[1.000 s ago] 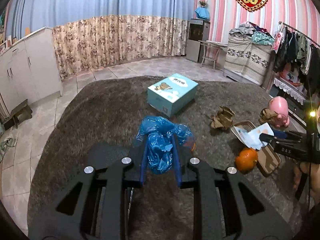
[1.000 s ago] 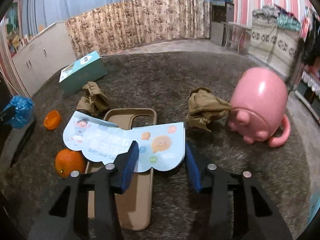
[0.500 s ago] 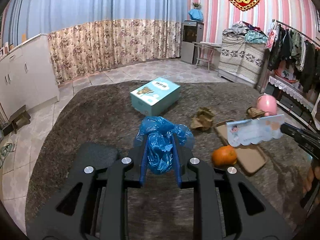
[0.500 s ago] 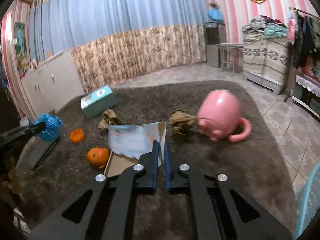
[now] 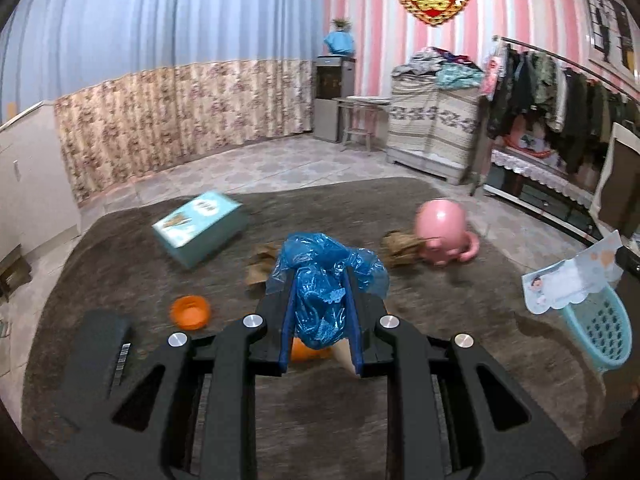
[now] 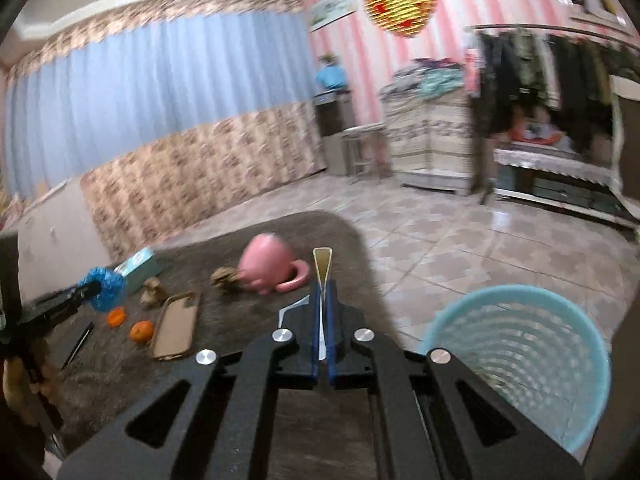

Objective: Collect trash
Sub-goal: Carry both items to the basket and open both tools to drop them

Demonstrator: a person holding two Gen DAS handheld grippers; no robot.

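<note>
Crinkled blue plastic, a glossy translucent bag [image 5: 320, 292] bunched into a ball, is sitting clamped between the blue pads of the left gripper [image 5: 320, 320], its loose folds spilling out above and to either side of the fingers. From the right wrist view the same bag is showing as a blurred blue puff at the tip of the left gripper, held above the grey-brown carpet [image 5: 120, 256].

The right gripper [image 6: 322, 320] is pinching a printed paper card [image 5: 572, 280], pale blue and white with a scalloped edge and small cartoon figures; seen edge-on from its own camera it is only a thin sliver between nearly closed pads. In the left wrist view the card is hanging just above the rim of a light blue perforated basket [image 6: 520, 344], which is standing on the tiled floor just off the carpet's edge.

Lying on the carpet are two crumpled brown paper wads [image 5: 400, 242], one touching a pink pig-shaped mug [image 5: 442, 232] and the other near a teal box [image 5: 200, 228]. Nearer the left gripper an orange lid [image 5: 190, 311] is lying open side up, and an orange fruit [image 6: 141, 330] is resting just beside a tan tray [image 6: 176, 326]
</note>
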